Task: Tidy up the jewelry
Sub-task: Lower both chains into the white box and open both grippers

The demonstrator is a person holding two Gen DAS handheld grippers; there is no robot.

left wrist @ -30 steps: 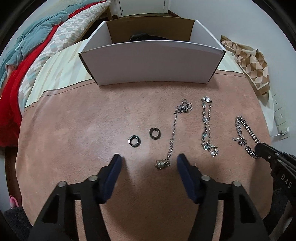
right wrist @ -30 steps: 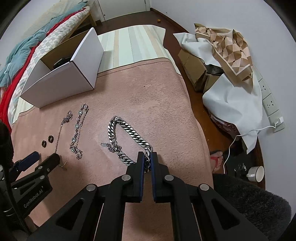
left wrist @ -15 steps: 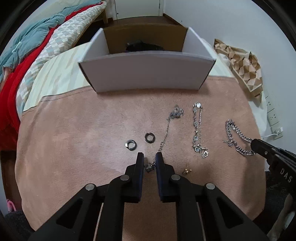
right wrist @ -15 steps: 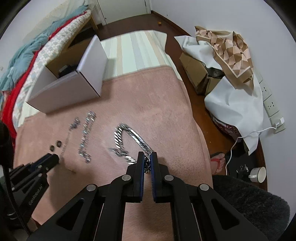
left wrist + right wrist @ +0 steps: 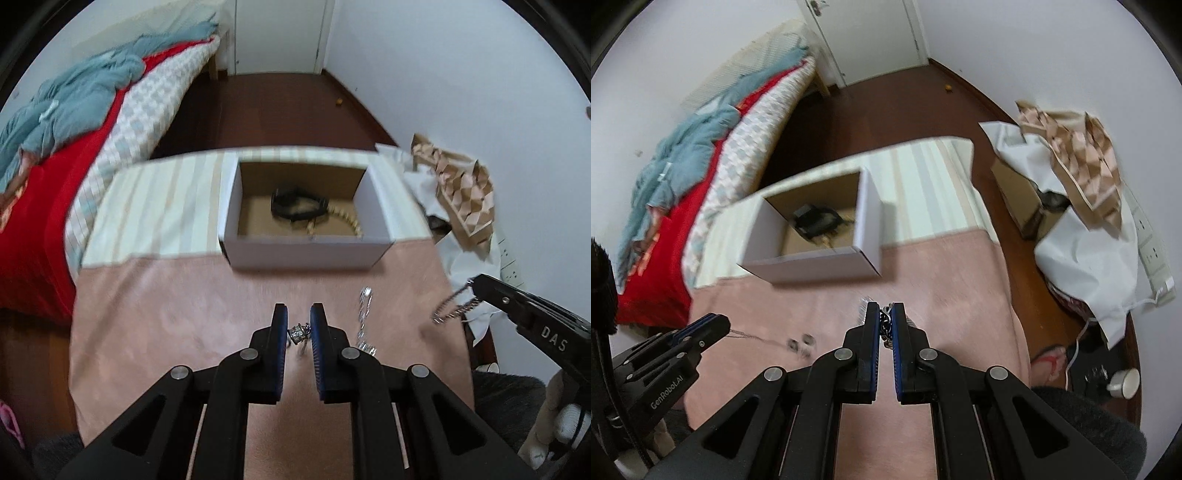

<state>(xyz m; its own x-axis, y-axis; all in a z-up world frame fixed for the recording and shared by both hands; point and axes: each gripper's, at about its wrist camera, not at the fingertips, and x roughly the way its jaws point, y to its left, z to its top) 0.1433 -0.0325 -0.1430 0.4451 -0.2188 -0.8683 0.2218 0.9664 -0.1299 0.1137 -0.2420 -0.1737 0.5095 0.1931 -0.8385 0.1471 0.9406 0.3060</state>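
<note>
- Pink blanket [image 5: 177,317]: the work surface, with a striped cream cloth [image 5: 159,206] beyond its far edge.
- White cardboard box [image 5: 306,251]: open-topped, at the far edge of the blanket on the striped cloth; a black band [image 5: 295,205] and a beaded string [image 5: 349,225] lie inside.
- Left gripper [image 5: 299,325]: jaws pinched on the pendant necklace [image 5: 298,333], nearer than the box.
- Right gripper [image 5: 885,321]: jaws pressed together on the heavy chain bracelet [image 5: 885,328], nearer than the box.
- Crystal bracelet [image 5: 364,314] and two rings [image 5: 801,341]: on the blanket, nearer than the box.
- Room: bed with red and teal bedding [image 5: 74,122] left of the box; brown wooden floor [image 5: 280,110] and white door [image 5: 871,37] beyond; patterned paper bag [image 5: 461,192] to its right.
</note>
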